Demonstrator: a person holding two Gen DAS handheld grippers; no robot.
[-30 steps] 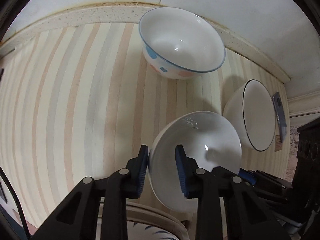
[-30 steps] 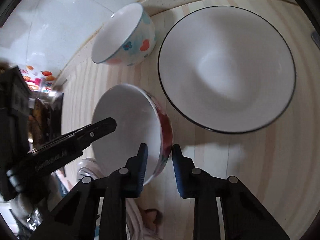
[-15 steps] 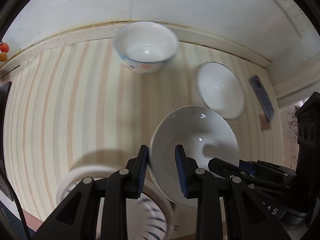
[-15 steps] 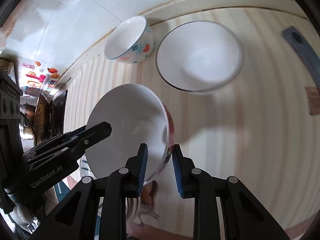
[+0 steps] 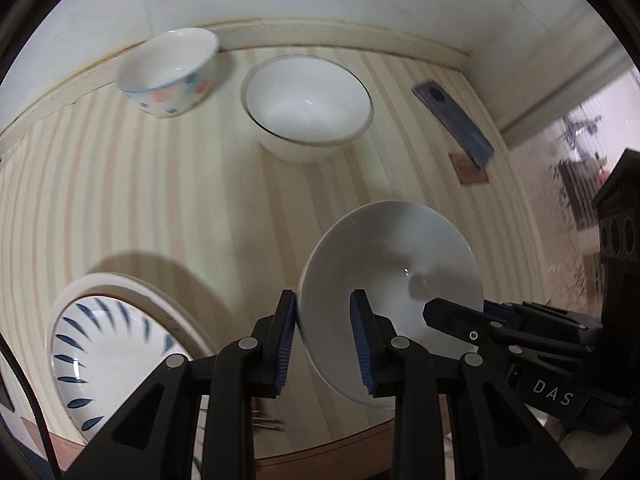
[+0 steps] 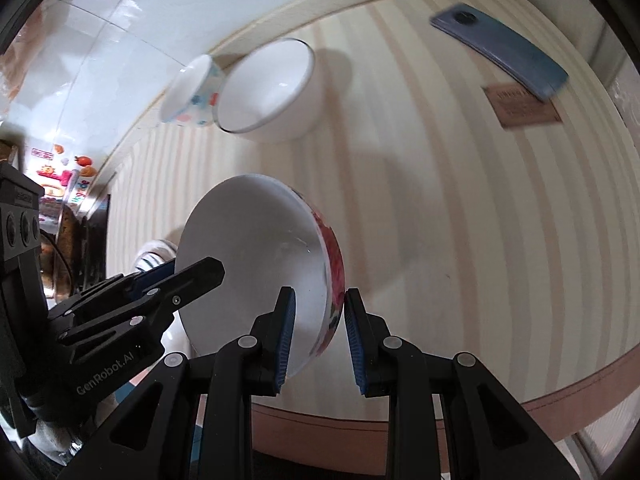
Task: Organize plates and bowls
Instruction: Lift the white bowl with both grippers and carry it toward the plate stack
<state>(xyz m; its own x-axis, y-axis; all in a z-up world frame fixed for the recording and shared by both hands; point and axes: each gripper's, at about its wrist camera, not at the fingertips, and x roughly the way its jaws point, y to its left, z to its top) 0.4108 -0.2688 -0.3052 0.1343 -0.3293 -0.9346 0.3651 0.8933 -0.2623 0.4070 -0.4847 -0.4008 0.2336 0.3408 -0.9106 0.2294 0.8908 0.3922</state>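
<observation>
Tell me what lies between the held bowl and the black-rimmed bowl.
Nothing: in both wrist views only bare striped tabletop separates the held bowl from the black-rimmed bowl. The phone lies off to the side.

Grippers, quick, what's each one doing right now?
Left gripper: closed on the rim of the floral bowl.
Right gripper: closed on the same bowl's opposite rim.

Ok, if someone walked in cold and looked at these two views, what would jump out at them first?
Most striking is the white bowl with a red floral outside, held above the striped counter by both grippers at once: the left gripper pinches one side of its rim, the right gripper the other. Behind it, by the wall, stand a dotted bowl and a plain white bowl; a blue-dashed plate lies at the near left edge.
</observation>
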